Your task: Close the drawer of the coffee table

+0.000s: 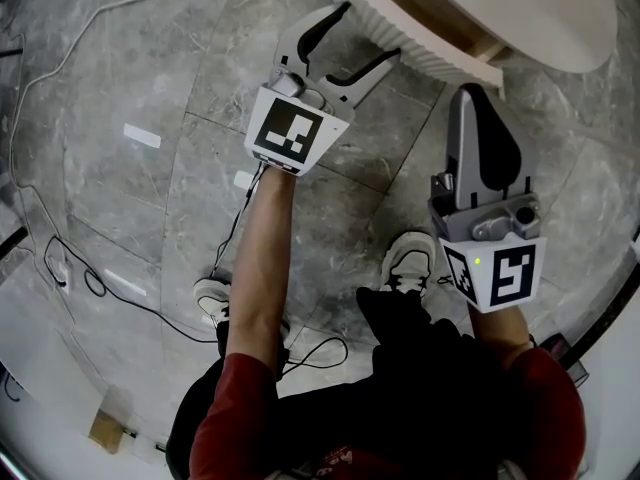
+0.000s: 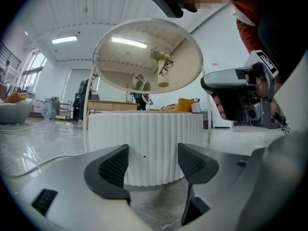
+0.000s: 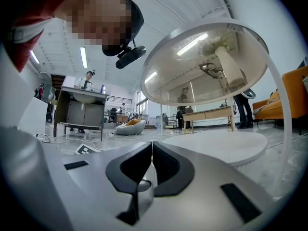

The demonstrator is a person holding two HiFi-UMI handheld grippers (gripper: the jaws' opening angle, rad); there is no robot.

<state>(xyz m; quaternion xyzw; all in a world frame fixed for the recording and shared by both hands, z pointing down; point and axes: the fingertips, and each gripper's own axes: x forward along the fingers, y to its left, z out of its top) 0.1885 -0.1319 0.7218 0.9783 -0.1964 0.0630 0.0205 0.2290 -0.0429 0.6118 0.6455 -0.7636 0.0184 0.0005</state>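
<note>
The coffee table (image 1: 425,46) is round and white, and it sits at the top of the head view, just past both tongs. Its side wall (image 2: 144,134) has ribs going up and down and 1 tiny dark dot (image 2: 144,156) on it. A shiny round top (image 2: 144,57) sits high above the low part (image 3: 216,146) on thin white legs. I cannot tell which bit of the wall is the drawer, or if it is pushed in. I cannot see inside it.

The left tongs (image 1: 370,30) point at the ribbed wall with the 2 jaws wide apart (image 2: 152,148). Nothing is between them. They are near the wall and there is bare floor in between. The right tongs (image 1: 470,93) are beside the table with the jaws pressed together (image 3: 152,146) and nothing in them.

The floor (image 1: 120,68) is shiny grey stone. A black cable (image 1: 60,268) loops across it, and a small white strip (image 1: 142,135) lies there too. The person's 2 white shoes (image 1: 410,258) stand on it.

The room is big and bright with long lights (image 2: 65,40) on the ceiling. Far back there is a grey bench (image 3: 79,107) with a person behind it, a pale beanbag (image 3: 127,127) and an orange sofa (image 3: 288,95).
</note>
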